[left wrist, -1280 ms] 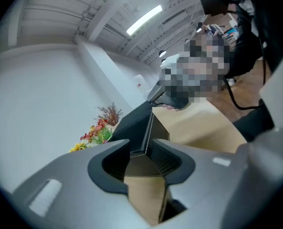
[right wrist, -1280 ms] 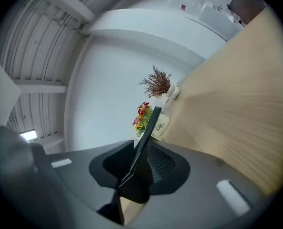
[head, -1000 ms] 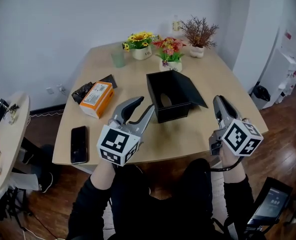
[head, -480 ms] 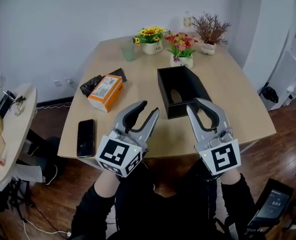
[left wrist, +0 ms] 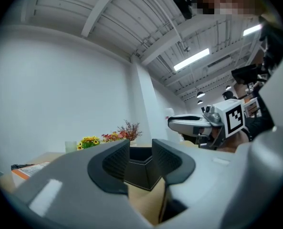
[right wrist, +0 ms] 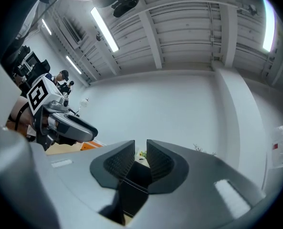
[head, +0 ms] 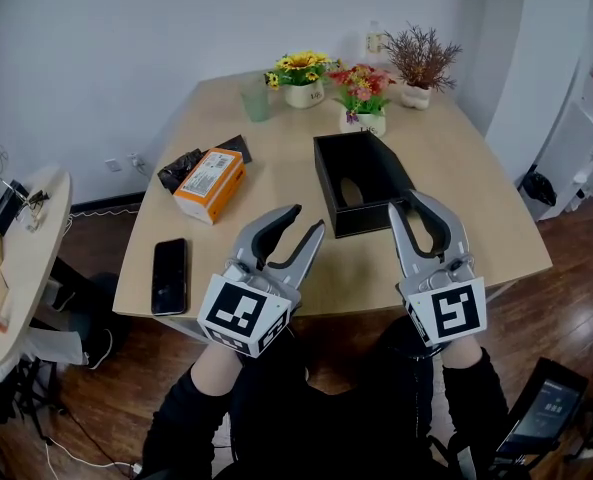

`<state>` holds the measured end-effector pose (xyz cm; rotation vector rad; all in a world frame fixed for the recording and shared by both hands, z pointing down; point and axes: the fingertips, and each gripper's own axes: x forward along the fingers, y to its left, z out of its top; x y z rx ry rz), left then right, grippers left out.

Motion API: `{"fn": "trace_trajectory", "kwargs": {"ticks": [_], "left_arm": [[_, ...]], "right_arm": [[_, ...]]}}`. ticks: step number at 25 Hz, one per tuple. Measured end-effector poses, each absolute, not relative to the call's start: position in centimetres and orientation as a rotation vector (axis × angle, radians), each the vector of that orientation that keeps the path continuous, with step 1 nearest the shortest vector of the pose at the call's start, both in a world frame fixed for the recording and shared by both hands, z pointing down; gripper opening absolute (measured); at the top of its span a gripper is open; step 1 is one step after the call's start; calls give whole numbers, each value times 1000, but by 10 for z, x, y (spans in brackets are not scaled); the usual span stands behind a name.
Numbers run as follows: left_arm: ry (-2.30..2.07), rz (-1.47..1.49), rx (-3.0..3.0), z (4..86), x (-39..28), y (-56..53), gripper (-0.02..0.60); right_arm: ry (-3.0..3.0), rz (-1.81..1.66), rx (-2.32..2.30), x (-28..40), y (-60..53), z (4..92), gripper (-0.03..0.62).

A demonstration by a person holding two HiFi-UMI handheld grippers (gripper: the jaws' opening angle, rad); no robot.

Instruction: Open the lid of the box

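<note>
At the left edge of the pale wooden tabletop (head: 456, 198) a dark, glossy phone (head: 169, 276) lies flat. Farther in is an orange cardboard carton (head: 209, 184), touching a crumpled black bag (head: 176, 173). The left tool (head: 306, 218) hangs over the near edge. Its ribbed grey pads stand a narrow gap apart with nothing between them, and its own view shows only the box (left wrist: 140, 173) beyond that gap. The black box (head: 361, 183) sits right of centre, a matt, sharp-edged rectangular carton. Its long axis runs from near to far and its short near wall faces both tools. The top already looks open, since the dark inside and an oval cut-out show, but I cannot pick out the lid itself. The box lies ahead and to the right of the left tool, and directly ahead of the right tool (head: 408, 200). The right tool's tips reach the near right corner, so it looks the nearer of the two. Its jaws are opening and empty, with the box's edge (right wrist: 134, 180) seen past them. Three potted plants, smooth pale pots under ragged blooms, line the far edge, well apart from both tools.
</note>
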<state>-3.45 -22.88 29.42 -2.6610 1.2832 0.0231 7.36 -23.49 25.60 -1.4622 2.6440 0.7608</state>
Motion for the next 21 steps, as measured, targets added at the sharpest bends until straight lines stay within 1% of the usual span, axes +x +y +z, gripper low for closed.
{"fn": "trace_trajectory", "kwargs": {"ticks": [21], "left_arm": [[1290, 2, -2674, 299, -34, -231, 126]], "right_arm": [[2623, 773, -1520, 83, -236, 259, 64]]}}
